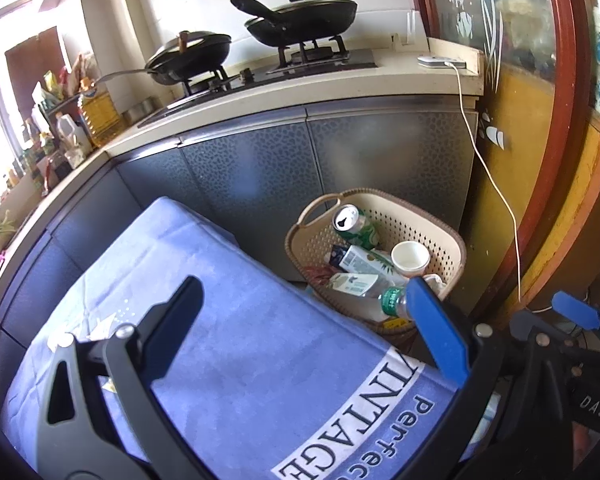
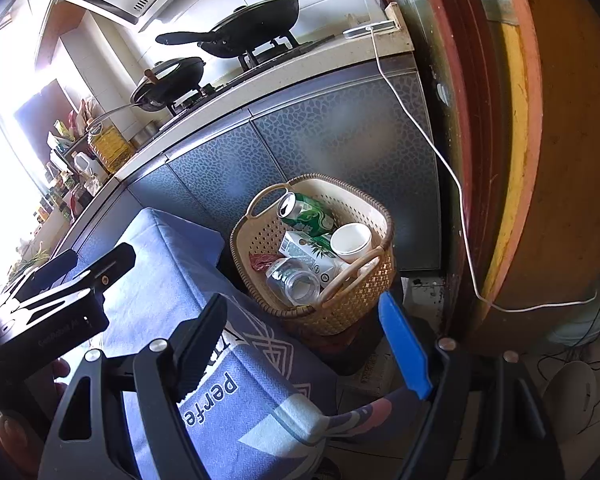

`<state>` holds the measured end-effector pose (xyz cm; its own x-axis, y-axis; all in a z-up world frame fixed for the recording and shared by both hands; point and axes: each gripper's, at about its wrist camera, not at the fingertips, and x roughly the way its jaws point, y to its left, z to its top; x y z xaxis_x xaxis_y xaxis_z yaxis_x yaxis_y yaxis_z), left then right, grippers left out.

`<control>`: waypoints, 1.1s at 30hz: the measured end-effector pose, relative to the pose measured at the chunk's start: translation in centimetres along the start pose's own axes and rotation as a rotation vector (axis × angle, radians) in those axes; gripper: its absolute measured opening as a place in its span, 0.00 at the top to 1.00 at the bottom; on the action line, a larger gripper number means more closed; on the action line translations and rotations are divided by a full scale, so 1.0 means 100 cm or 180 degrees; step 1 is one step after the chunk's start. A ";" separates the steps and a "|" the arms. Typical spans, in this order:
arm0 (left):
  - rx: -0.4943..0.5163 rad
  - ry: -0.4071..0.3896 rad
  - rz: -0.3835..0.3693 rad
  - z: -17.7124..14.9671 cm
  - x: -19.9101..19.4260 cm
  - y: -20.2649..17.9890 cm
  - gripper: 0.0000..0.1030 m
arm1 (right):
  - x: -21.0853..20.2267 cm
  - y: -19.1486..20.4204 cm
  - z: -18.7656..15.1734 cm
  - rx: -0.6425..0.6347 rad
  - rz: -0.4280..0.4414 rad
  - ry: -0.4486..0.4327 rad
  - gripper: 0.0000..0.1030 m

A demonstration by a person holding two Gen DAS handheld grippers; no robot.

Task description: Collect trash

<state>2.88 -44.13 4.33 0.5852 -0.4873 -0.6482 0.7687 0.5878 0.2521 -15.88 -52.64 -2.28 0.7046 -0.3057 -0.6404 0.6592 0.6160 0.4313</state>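
A beige woven basket (image 1: 452, 240) (image 2: 364, 288) stands on the floor against the grey cabinet. It holds a green can (image 1: 354, 222) (image 2: 310, 210), a white paper cup (image 1: 410, 258) (image 2: 352, 242), milk cartons (image 1: 360, 260) (image 2: 308, 250) and a clear plastic bottle (image 1: 380, 300) (image 2: 294, 282). My left gripper (image 1: 312, 320) is open and empty above the blue cloth-covered table (image 1: 220, 320), left of the basket. My right gripper (image 2: 304, 340) is open and empty, just in front of the basket. Small scraps of paper (image 1: 100, 326) lie on the cloth near the left finger.
A counter (image 1: 340, 84) with a gas stove and two black pans (image 1: 300, 20) runs behind. A white cable (image 1: 496, 184) hangs down beside a red-framed door (image 1: 560, 160). Bottles and jars (image 1: 80, 128) crowd the counter at left. The right gripper shows in the left wrist view (image 1: 572, 312).
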 end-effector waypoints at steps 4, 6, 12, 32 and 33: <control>-0.0007 0.0043 0.0127 0.002 0.002 0.001 0.05 | 0.002 0.001 0.001 0.0000 0.0005 0.0003 0.24; 0.0003 0.0054 0.0137 0.002 0.003 0.001 0.05 | 0.002 0.001 0.001 -0.0002 0.0003 0.0004 0.24; 0.0035 0.0065 0.0133 -0.001 0.005 0.000 0.05 | 0.002 0.002 0.001 0.0002 0.0011 0.0008 0.24; 0.0046 0.0211 0.0091 -0.005 0.015 -0.006 0.05 | 0.006 0.006 -0.002 0.0027 0.0021 0.0036 0.24; 0.0047 0.0218 0.0090 -0.005 0.015 -0.007 0.06 | 0.007 0.006 -0.002 0.0029 0.0021 0.0039 0.24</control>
<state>3.13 -44.91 2.80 0.5881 -0.4249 -0.6882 0.7561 0.5909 0.2813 -15.10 -52.35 -2.60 0.7056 -0.2926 -0.6453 0.6570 0.6112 0.4413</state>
